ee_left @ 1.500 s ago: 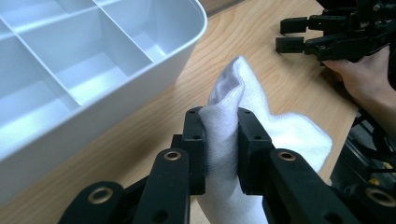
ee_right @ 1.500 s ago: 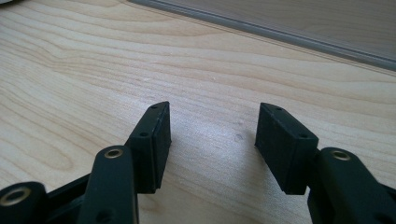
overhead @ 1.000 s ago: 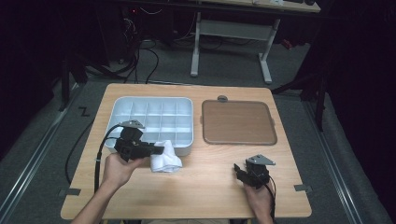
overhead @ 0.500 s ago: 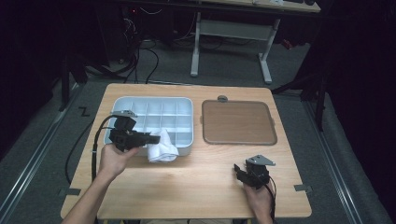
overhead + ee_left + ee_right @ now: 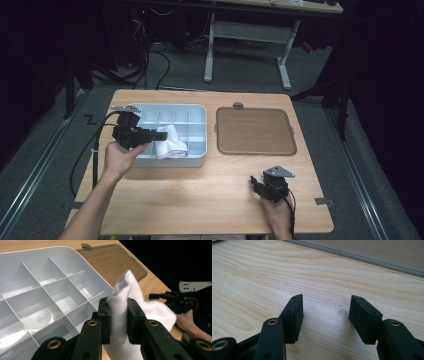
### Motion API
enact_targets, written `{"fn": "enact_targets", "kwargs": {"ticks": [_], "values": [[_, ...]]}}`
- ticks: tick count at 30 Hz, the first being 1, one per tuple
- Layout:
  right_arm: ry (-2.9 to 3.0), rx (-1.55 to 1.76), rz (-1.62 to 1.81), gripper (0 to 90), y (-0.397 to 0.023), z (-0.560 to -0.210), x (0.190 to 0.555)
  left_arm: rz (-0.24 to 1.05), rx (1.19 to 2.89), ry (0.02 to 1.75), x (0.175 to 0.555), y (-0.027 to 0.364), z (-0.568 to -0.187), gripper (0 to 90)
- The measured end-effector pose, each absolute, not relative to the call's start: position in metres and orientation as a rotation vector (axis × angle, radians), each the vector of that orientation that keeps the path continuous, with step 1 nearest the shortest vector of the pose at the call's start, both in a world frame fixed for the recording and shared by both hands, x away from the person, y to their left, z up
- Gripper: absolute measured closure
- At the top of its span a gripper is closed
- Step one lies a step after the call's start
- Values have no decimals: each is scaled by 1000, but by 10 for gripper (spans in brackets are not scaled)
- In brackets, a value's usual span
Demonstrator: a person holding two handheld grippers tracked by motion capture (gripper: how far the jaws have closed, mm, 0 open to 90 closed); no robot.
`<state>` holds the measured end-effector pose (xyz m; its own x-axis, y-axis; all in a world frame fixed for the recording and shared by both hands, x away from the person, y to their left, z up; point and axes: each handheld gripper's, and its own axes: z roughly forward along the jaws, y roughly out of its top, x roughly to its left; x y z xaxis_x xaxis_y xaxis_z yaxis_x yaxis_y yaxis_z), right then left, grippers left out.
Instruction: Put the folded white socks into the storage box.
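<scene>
On the table [image 5: 200, 200] the divided tray [image 5: 192, 112] lies to the left and the flat lid [image 5: 255, 131] just right of it. A cloth [image 5: 170, 145] hangs over the tray's near edge. The right gripper [image 5: 261, 186] rests near the table's front right, before the lid

Open tabletop [image 5: 200, 200] between my two claws: free passage. Far half blocked: grey divided tray [image 5: 197, 112] at left, brown lid [image 5: 255, 131] just beside it, narrow gap between.
</scene>
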<state>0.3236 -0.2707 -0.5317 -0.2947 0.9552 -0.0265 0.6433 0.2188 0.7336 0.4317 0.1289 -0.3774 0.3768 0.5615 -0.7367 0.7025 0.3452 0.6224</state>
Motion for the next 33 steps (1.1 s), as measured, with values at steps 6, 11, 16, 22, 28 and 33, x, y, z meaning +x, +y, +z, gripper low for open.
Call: {"fn": "enact_targets", "kwargs": {"ticks": [6, 11, 16, 22, 28, 33], "values": [[2016, 1473, 858, 455, -271, -532, 323, -130, 1305, 1296, 443, 130, -383, 767], [2015, 1475, 856, 451, -271, -532, 323, -133, 1301, 1305, 451, 130, -390, 767], [2009, 1481, 853, 448, -270, -532, 322, -144, 1290, 1321, 459, 131, -400, 766], [2003, 1487, 851, 447, -270, -532, 322, -139, 1274, 1350, 464, 134, -409, 766], [2000, 1492, 852, 447, -271, -532, 321, -135, 1275, 1358, 468, 137, -419, 766], [1995, 1498, 850, 447, -271, -532, 321, -84, 1297, 1376, 470, 141, -433, 765]]}}
